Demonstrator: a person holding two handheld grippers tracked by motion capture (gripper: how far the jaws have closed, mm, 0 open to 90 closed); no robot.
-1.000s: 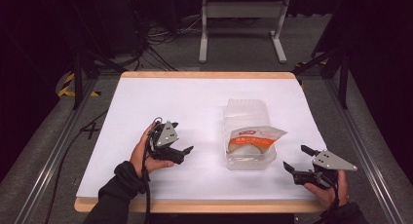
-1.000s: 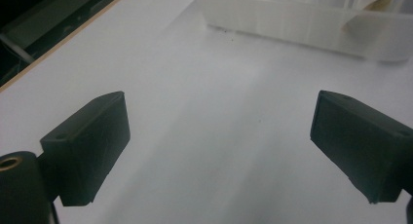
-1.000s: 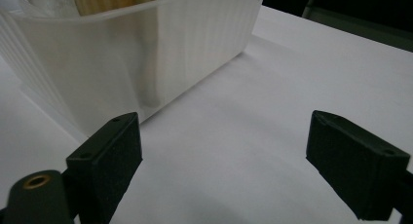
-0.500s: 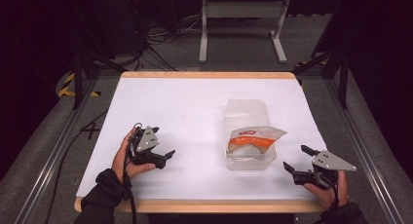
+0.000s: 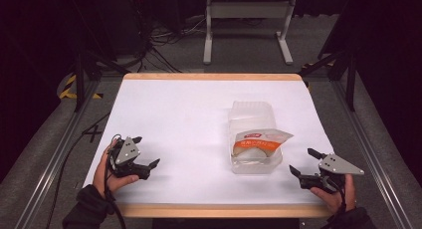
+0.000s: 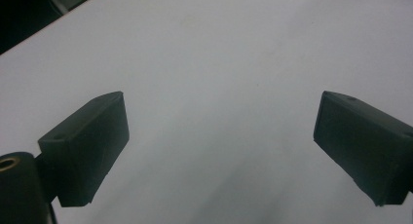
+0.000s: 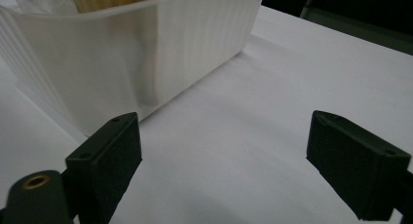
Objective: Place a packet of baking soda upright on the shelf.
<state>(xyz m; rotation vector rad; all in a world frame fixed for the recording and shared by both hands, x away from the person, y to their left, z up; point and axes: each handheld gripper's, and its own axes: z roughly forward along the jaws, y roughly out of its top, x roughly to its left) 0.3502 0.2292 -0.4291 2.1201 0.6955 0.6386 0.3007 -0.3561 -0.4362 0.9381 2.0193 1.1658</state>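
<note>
A translucent plastic container (image 5: 251, 117) stands right of the table's middle, its lid folded back behind it. In it lies a clear bag with an orange label (image 5: 261, 141) and something white inside. My left gripper (image 5: 147, 150) rests near the front left of the white table (image 5: 184, 114), open, with bare tabletop between its jaws (image 6: 221, 117). My right gripper (image 5: 300, 160) sits open at the front right, just right of the container. In the right gripper view the container's ribbed wall (image 7: 122, 53) stands close ahead and to the left of the open gripper (image 7: 221, 131).
The table has a wooden edge (image 5: 214, 210) along its front. Metal rails (image 5: 54, 154) run along both sides on a grey floor. A white frame stand (image 5: 249, 25) and cables lie beyond the far edge.
My left gripper has moved left and nearer to the table's front edge, away from the container. The right gripper and the container have stayed where they were.
</note>
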